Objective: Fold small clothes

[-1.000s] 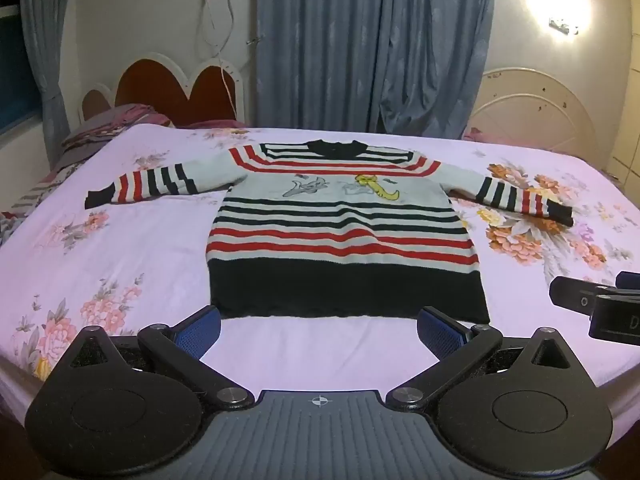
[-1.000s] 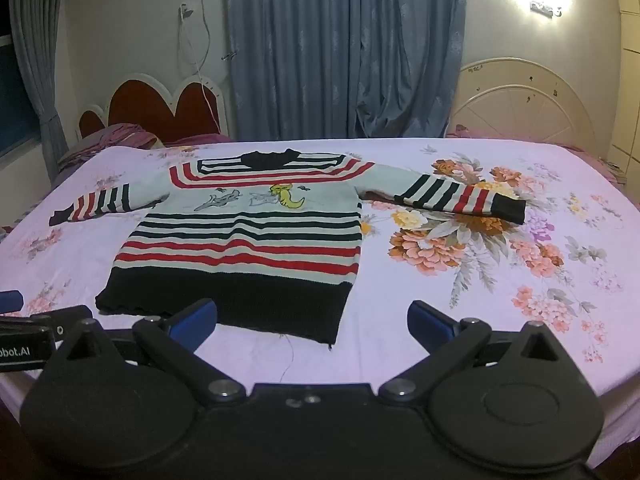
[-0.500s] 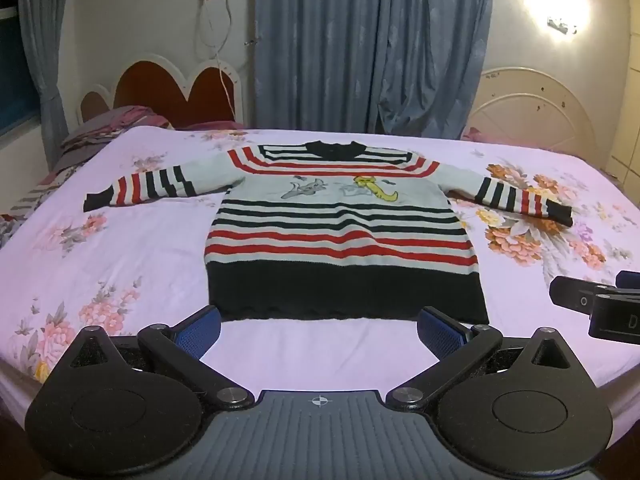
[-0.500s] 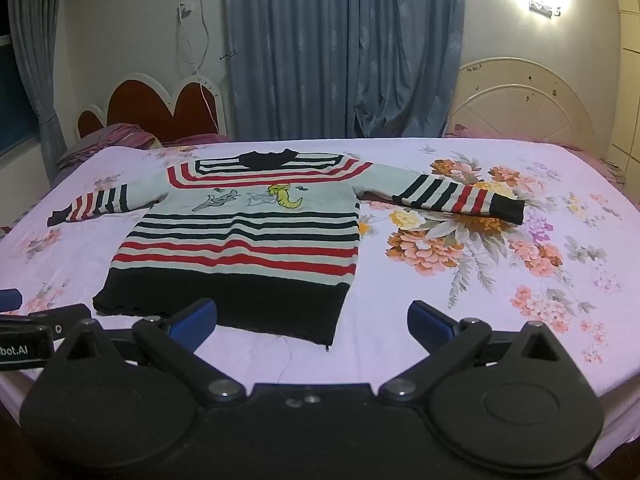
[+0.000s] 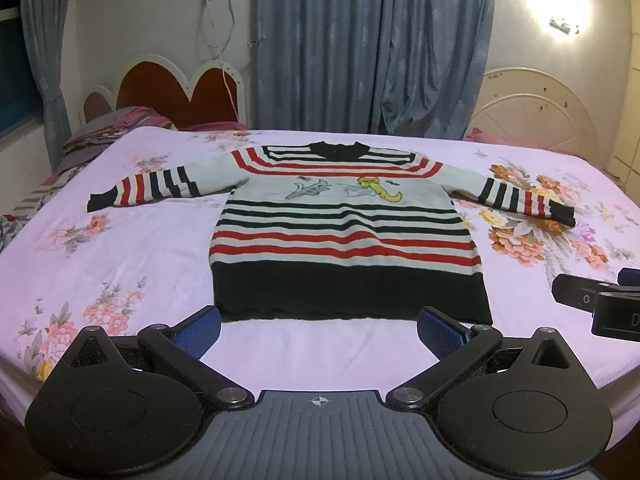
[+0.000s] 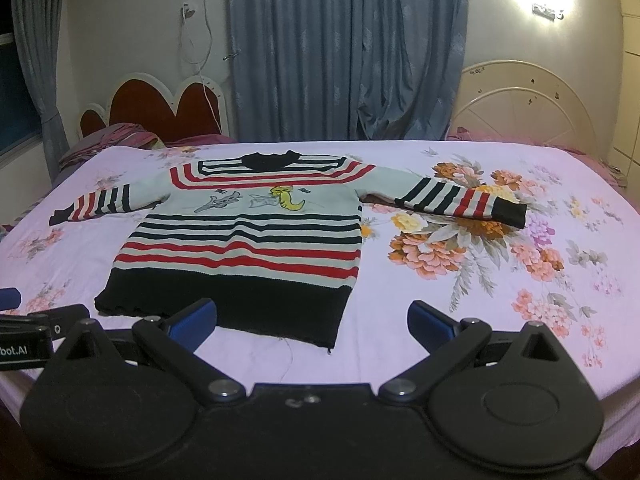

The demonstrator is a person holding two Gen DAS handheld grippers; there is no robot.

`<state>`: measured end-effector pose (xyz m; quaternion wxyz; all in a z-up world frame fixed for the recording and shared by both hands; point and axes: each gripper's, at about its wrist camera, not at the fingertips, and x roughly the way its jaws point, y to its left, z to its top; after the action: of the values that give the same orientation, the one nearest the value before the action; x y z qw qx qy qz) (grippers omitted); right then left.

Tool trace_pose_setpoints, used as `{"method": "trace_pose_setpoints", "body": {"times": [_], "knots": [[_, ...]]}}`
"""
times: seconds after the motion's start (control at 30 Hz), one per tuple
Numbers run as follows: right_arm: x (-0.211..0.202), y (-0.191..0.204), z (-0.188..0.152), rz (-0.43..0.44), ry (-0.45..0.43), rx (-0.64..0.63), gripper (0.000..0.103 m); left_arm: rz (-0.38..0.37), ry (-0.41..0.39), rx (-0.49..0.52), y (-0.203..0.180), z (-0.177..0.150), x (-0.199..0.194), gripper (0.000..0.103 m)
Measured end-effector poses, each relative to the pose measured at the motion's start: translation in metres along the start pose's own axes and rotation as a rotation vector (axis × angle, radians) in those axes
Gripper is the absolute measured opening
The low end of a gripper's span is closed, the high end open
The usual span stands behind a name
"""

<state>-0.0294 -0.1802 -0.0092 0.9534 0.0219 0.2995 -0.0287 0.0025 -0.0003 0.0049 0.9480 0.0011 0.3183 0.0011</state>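
Observation:
A small striped sweater [image 5: 344,236] [image 6: 244,240] in white, red and black, with cartoon figures on the chest, lies flat and face up on the pink floral bed sheet [image 5: 132,248] [image 6: 520,280], both sleeves spread sideways. My left gripper [image 5: 319,330] hovers open just short of the black hem, nothing between its blue pads. My right gripper [image 6: 312,322] is open too, near the hem's right corner. Each gripper shows at the edge of the other's view.
A red heart-shaped headboard [image 5: 176,96] and pillows [image 5: 104,130] sit at the far left. Blue curtains [image 5: 372,48] hang behind the bed, and a white rounded bed frame [image 5: 536,108] stands at the right. The bed's near edge lies under both grippers.
Both grippers have crept slightly back and up from the sweater; the hem sits a little farther away. The sweater has not moved, and both stay open.

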Motion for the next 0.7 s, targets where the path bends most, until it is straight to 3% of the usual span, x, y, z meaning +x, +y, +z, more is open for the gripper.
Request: {"method": "trace_pose_setpoints", "body": {"times": [0.7], "knots": [[0.0017,0.0022,0.0013,-0.001,0.006,-0.005,0.101,0.006,0.005,-0.004,0.0083,-0.0015,-0.0003,0.103]]}}
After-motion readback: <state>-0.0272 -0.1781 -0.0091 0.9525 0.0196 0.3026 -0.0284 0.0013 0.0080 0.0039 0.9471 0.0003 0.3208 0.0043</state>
